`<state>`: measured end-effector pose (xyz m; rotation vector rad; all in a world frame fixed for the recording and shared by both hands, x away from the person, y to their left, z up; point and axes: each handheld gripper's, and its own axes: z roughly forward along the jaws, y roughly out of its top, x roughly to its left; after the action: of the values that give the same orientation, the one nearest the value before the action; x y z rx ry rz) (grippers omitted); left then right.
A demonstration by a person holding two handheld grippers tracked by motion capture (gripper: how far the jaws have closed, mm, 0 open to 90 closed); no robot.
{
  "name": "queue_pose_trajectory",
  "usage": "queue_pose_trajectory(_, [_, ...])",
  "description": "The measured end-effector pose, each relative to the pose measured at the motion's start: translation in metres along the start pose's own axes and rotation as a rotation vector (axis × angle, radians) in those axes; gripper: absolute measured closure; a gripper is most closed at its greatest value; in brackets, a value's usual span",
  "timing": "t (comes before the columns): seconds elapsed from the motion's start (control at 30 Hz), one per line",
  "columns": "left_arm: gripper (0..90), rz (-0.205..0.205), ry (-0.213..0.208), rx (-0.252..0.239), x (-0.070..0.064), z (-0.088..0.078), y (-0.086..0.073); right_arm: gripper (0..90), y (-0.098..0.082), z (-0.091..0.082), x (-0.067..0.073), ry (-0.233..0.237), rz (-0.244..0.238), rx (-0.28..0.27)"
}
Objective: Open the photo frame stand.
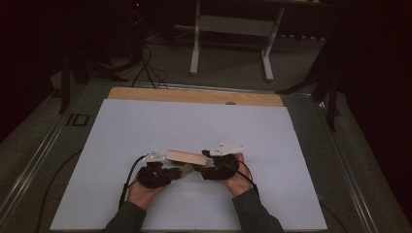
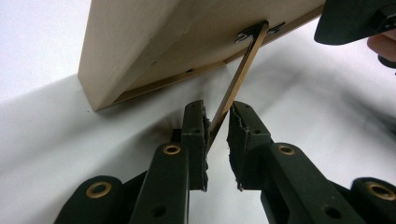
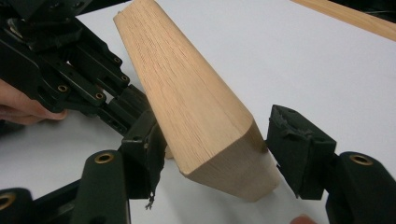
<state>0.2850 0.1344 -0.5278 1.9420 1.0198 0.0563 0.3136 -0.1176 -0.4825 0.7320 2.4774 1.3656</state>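
Observation:
A light wooden block (image 1: 187, 157) is held just above the white sheet (image 1: 194, 121), between the two grippers. My right gripper (image 1: 205, 164) is shut on one end of the block (image 3: 187, 93), a pad pressing each side (image 3: 215, 144). A thin wooden strip (image 2: 243, 70) hangs from a metal bracket (image 2: 254, 32) under the block (image 2: 154, 42). It runs down between the pads of my left gripper (image 2: 217, 126), which is shut on it. In the high view the strip (image 1: 186, 170) slants from the block to the left gripper (image 1: 178, 173).
The white sheet covers a wooden tabletop whose far edge (image 1: 194, 95) shows bare. Beyond it on the floor are a white-framed stand (image 1: 233, 29), dark tripod legs and cables (image 1: 145, 68). A metal rail (image 1: 34, 160) runs along the left side.

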Motion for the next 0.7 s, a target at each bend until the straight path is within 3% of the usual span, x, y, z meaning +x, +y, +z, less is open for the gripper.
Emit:
queue_pose_trajectory(0.3, [73.4, 0.031, 0.035, -0.001, -0.002, -0.0032, -0.0006, 31.5, -0.0006, -0.0039, 0.0013, -0.018, 0.01, -0.008])
queue_pose_trajectory(0.7, [62.3, 0.055, 0.066, -0.012, -0.0041, -0.0057, 0.0006, 30.5, -0.0008, -0.007, 0.0029, -0.031, -0.027, -0.003])
